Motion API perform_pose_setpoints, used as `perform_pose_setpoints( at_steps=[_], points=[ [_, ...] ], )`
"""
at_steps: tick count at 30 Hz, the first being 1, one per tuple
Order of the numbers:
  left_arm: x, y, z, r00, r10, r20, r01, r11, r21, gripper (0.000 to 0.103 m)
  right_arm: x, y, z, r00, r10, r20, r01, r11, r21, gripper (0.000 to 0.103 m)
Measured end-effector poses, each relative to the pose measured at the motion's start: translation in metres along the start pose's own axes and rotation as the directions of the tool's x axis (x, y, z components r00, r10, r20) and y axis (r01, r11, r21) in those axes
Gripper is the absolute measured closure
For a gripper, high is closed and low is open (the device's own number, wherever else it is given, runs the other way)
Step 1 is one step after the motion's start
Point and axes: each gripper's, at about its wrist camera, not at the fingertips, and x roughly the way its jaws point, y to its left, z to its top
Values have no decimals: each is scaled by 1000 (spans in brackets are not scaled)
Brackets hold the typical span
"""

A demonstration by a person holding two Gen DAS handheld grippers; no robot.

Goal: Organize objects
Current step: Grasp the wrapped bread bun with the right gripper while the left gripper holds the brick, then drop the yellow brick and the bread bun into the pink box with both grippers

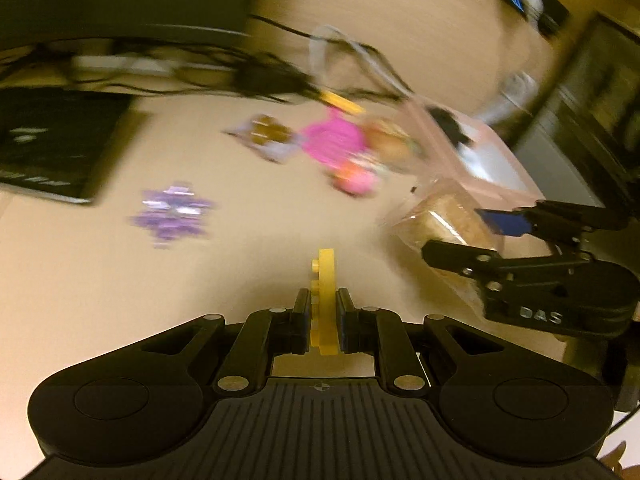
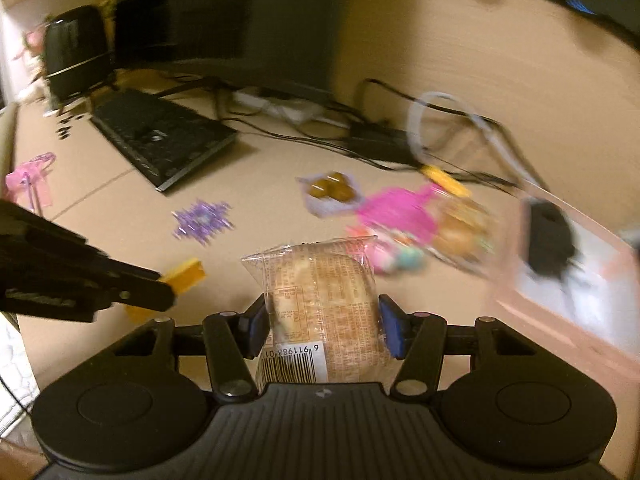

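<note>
Leftmost, the left gripper pinches a flat yellow brick edge-on between its pads, most of it projecting beyond the fingertips. Rightward, the right gripper clamps a wrapped bun across its width, the packet bulging forward of the fingers. Ahead of both lie scattered toys and, apparently, a clear bin, though blur obscures it. Risk: slick film could slide from the pads; the narrowly held brick could pivot.
</note>
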Motion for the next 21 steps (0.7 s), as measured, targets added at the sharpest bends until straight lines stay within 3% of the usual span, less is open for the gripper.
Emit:
perform_pose_setpoints(
  at_steps=[5,10,17,21],
  points=[
    [27,-53,9,995,-87,-47,92,991,102,88,-45,-44,-42,993,-113,-15,114,987,113,47],
    [40,-96,33,988,-150,-45,155,975,161,88,-76,-86,-82,974,-221,-49,226,947,228,47],
    [61,-160,107,976,-207,70,184,950,252,88,-104,-112,-112,958,-284,-27,276,901,334,48],
    [95,-191,146,956,-251,148,203,938,282,85,-110,-119,-121,958,-288,-15,273,890,366,48]
  ],
)
